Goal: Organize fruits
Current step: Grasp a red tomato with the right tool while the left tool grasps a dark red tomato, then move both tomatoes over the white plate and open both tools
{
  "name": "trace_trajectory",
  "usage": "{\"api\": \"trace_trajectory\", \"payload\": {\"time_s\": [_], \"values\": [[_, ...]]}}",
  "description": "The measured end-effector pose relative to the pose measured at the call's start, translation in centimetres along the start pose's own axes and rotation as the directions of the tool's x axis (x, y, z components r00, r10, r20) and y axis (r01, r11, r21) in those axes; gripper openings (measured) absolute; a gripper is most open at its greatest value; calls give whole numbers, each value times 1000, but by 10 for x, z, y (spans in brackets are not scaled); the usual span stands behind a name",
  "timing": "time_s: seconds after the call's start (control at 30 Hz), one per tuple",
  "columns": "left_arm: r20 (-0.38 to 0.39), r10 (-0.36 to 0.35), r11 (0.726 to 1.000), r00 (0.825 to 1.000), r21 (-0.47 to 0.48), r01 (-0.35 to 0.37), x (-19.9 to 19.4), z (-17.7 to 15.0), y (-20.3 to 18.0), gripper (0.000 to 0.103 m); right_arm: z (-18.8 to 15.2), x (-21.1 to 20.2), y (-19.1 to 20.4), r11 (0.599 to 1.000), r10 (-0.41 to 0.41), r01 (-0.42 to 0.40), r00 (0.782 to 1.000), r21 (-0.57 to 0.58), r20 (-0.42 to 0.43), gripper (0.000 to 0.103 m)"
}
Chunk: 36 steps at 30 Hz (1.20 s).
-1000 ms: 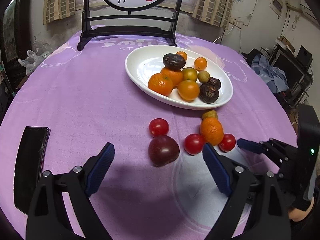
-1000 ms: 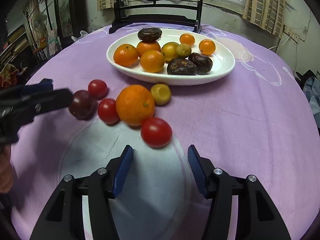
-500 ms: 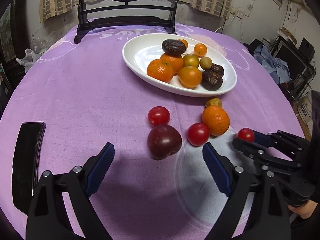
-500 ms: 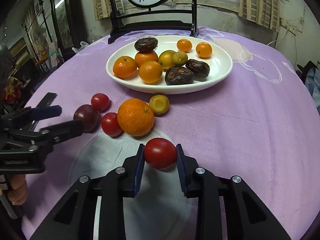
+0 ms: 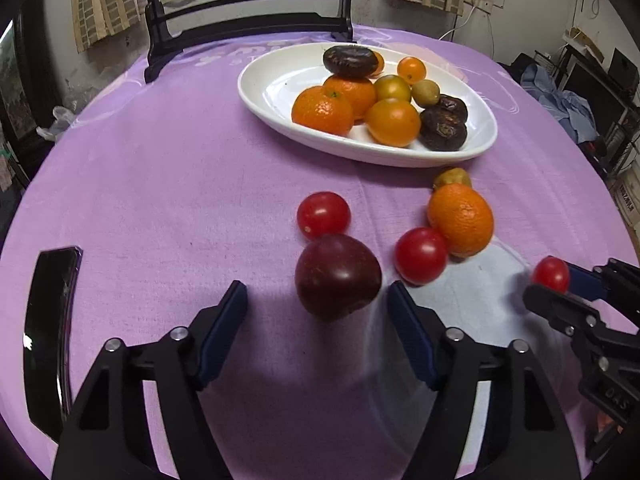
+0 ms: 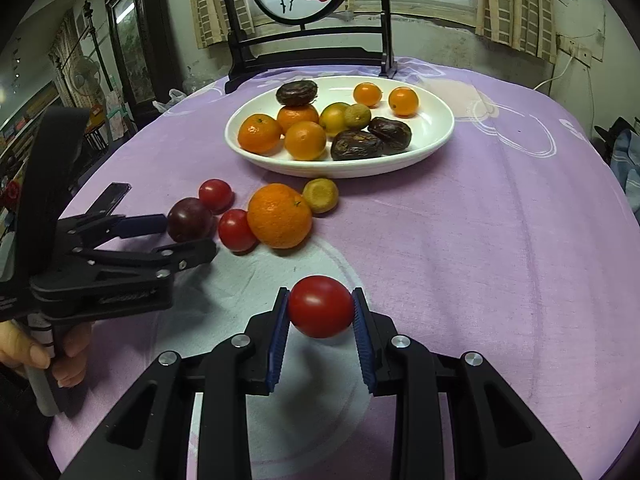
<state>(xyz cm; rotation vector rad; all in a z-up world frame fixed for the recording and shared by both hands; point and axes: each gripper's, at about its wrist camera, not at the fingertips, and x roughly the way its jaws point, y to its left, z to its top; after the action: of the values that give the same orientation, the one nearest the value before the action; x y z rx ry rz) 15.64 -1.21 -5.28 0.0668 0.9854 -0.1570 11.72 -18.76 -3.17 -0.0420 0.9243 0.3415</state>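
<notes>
A white oval plate (image 5: 472, 152) (image 6: 436, 144) holds several oranges, small citrus and dark wrinkled fruits. On the purple cloth lie a dark plum (image 5: 338, 276) (image 6: 189, 219), two red tomatoes (image 5: 323, 215) (image 5: 421, 255), a big orange (image 5: 461, 220) (image 6: 279, 216) and a small yellow-green fruit (image 6: 320, 195). My left gripper (image 5: 316, 304) is open, its jaws either side of the plum, not touching. My right gripper (image 6: 321, 312) is shut on a red tomato (image 6: 320, 306) (image 5: 551, 274), held just above the cloth.
A black phone (image 5: 50, 332) lies at the left table edge. A dark wooden stand (image 6: 308, 52) with a painted round panel rises behind the plate. Clutter and a blue cloth (image 5: 560, 92) sit beyond the right edge.
My right gripper closed on the red tomato and lifted it slightly. My left gripper moved forward around the plum and its jaws narrowed.
</notes>
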Motion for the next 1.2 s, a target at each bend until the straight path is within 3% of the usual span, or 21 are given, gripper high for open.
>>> {"api": "trace_trajectory", "payload": {"time_s": [0.13, 0.2, 0.3, 0.4, 0.77, 1.2], "values": [[16, -11, 1000, 1000, 11, 11, -1, 1, 0, 53, -1, -1, 2, 1000, -4, 4, 1000, -6, 3, 32], [19, -41, 999, 999, 15, 40, -4, 2, -2, 39, -1, 0, 1, 1000, -7, 7, 1000, -3, 3, 32], [18, -28, 999, 999, 24, 27, -5, 1, -5, 39, -1, -1, 0, 1000, -12, 12, 1000, -3, 9, 32], [16, -80, 997, 997, -3, 80, -12, 2, -4, 39, 0, -4, 2, 1000, -12, 12, 1000, -12, 23, 32], [102, -124, 991, 987, 59, 118, -59, 12, -24, 39, 6, -24, -4, 999, 28, -30, 996, 31, 85, 31], [143, -102, 993, 985, 73, 92, -64, 73, -18, 39, 66, -35, -15, 1000, 1, 3, 988, -24, 155, 31]]}}
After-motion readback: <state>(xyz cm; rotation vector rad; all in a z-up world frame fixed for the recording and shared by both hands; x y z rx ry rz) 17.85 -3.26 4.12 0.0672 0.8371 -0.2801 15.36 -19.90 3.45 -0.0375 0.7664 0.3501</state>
